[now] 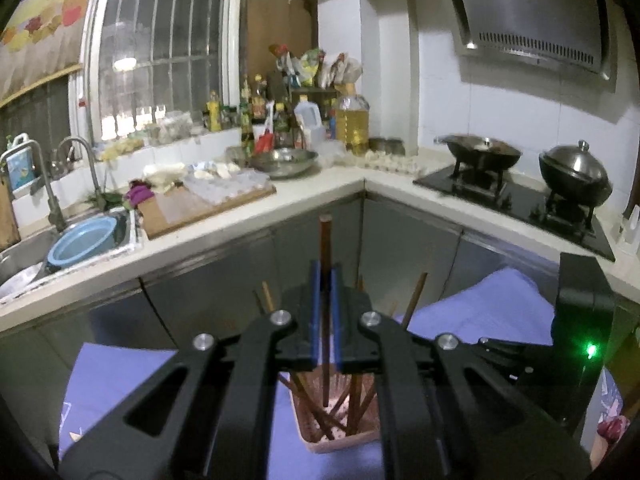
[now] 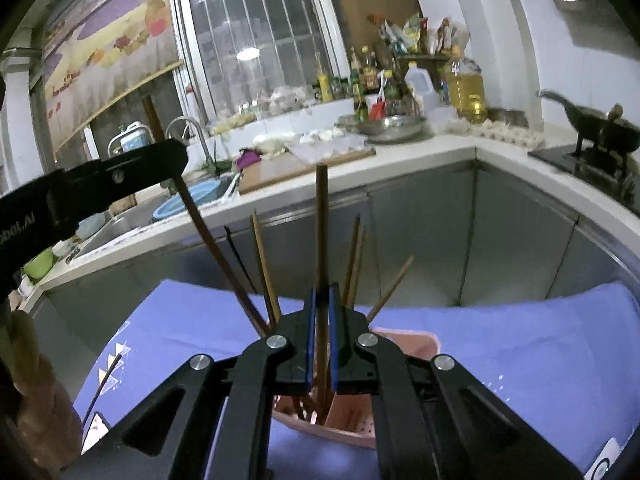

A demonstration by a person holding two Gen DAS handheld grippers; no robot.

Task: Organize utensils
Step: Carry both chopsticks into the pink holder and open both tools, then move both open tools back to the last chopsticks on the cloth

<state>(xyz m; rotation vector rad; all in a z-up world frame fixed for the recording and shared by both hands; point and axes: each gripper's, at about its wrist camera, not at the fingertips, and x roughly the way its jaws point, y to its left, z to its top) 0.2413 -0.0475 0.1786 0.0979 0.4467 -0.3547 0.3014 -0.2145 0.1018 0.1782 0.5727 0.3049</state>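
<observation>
A pink perforated holder [image 1: 340,432] stands on a purple cloth [image 1: 132,376] and holds several brown chopsticks. My left gripper [image 1: 325,280] is shut on one brown chopstick [image 1: 325,240], held upright with its lower end inside the holder. My right gripper [image 2: 320,300] is shut on another brown chopstick [image 2: 321,220], also upright over the holder [image 2: 404,344]. The left gripper [image 2: 160,160] shows at the left of the right wrist view with its chopstick [image 2: 200,224] slanting down into the holder. A thin black chopstick [image 2: 102,384] lies on the cloth [image 2: 520,340].
A kitchen counter [image 1: 320,188] runs behind, with a sink [image 1: 24,264] and blue bowl [image 1: 82,242] at left, a cutting board [image 1: 192,208], bottles, a metal bowl [image 1: 285,162], and a stove [image 1: 516,204] with a wok and a lidded pot at right. Steel cabinet doors stand below.
</observation>
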